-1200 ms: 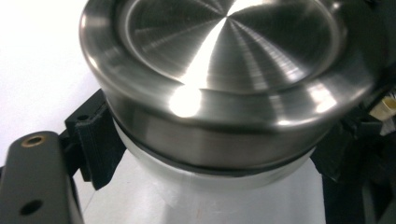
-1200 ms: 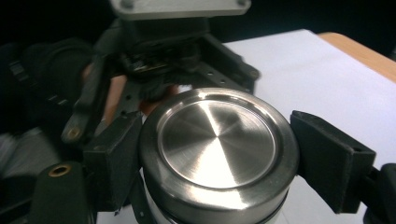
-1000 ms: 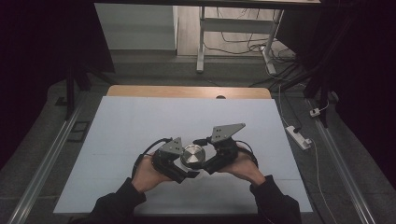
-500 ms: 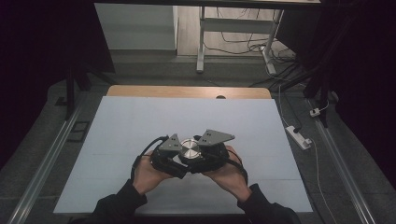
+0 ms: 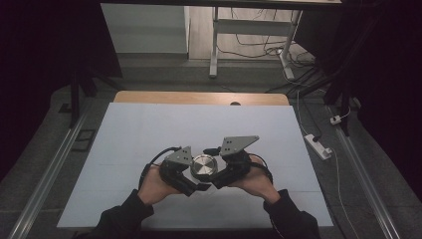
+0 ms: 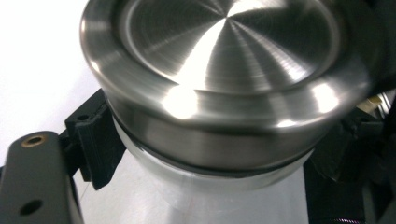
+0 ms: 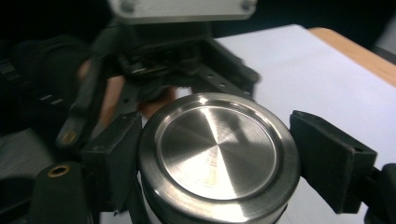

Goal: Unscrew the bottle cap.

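We are holding the left gripper (image 5: 185, 172) low near the table's (image 5: 129, 129) front edge, its jaws clamping the clear body below the jar's (image 5: 202, 167) steel lid (image 6: 224, 70). The jar is standing upright between both tools; we cannot tell what it contains. Our right gripper (image 5: 226, 167) is angling in from the other side, jaws pressing the lid's rim.
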Demonstrator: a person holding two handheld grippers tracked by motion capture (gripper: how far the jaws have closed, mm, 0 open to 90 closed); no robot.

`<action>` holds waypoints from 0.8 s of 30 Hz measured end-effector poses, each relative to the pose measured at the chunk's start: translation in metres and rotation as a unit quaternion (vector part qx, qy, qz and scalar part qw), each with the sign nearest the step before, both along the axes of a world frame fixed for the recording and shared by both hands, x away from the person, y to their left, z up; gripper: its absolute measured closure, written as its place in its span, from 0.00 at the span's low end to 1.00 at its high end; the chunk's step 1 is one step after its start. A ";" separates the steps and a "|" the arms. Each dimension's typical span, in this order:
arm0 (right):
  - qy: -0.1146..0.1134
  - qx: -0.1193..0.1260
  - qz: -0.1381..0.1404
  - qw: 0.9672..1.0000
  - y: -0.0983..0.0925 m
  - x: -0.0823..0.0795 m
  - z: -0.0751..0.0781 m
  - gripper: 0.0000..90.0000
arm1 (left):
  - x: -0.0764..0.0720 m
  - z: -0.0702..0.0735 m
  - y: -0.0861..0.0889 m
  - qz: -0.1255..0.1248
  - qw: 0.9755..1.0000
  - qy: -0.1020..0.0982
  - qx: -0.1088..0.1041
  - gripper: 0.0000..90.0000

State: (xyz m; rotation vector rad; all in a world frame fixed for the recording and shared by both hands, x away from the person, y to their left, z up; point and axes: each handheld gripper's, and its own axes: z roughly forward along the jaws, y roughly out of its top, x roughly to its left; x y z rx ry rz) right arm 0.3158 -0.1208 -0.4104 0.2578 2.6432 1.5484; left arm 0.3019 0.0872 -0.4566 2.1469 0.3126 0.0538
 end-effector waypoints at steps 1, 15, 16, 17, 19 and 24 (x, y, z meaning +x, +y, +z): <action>-0.005 0.001 0.019 1.000 -0.002 0.001 0.000 0.22 | 0.000 0.000 -0.001 -0.006 1.000 -0.003 0.004 0.18; -0.033 -0.013 0.046 0.998 -0.008 0.001 0.003 0.21 | -0.001 0.001 0.000 -0.001 1.000 -0.011 0.009 0.18; -0.036 -0.014 0.043 0.998 -0.009 0.001 0.004 0.21 | -0.001 0.001 0.001 0.005 1.000 -0.007 0.004 0.18; -0.041 -0.014 0.041 0.998 -0.010 0.001 0.006 0.21 | 0.000 0.002 0.002 0.007 1.000 -0.007 0.002 0.18; -0.049 -0.013 0.034 0.998 -0.014 0.001 0.009 0.21 | 0.000 0.003 0.005 0.017 1.000 -0.002 -0.008 0.18; -0.062 0.016 -0.006 0.998 -0.027 0.004 0.019 0.26 | 0.004 0.006 0.013 0.040 0.999 -0.001 -0.023 0.18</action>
